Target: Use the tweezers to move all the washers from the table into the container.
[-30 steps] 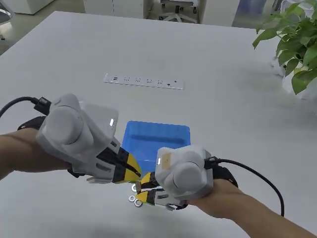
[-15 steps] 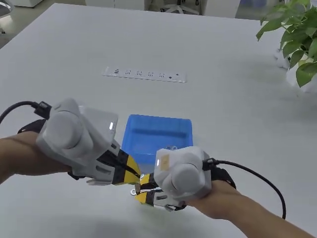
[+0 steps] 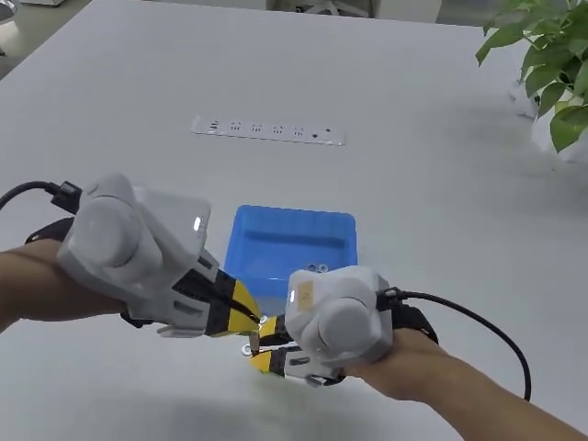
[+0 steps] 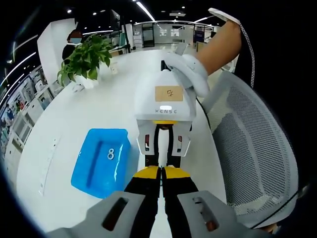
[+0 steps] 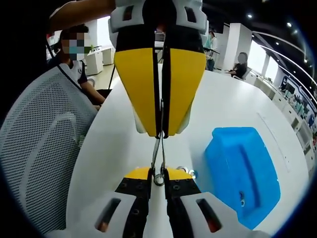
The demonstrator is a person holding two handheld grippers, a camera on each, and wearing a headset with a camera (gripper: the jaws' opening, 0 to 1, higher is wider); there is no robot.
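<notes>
We note container mid-frame on table, washers in it; power strip above; plant upper right; left gripper, right gripper below, tweezers between.

A wide pale grey-white table carries a long white power strip. A green leafy potted plant stands at its far right corner. A white mesh-backed office chair sits beside it, under bright ceiling strip lights.

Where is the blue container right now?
Head view: the blue plastic container sits on the white table, just beyond the left gripper and right gripper, with the white power strip farther back.
</notes>
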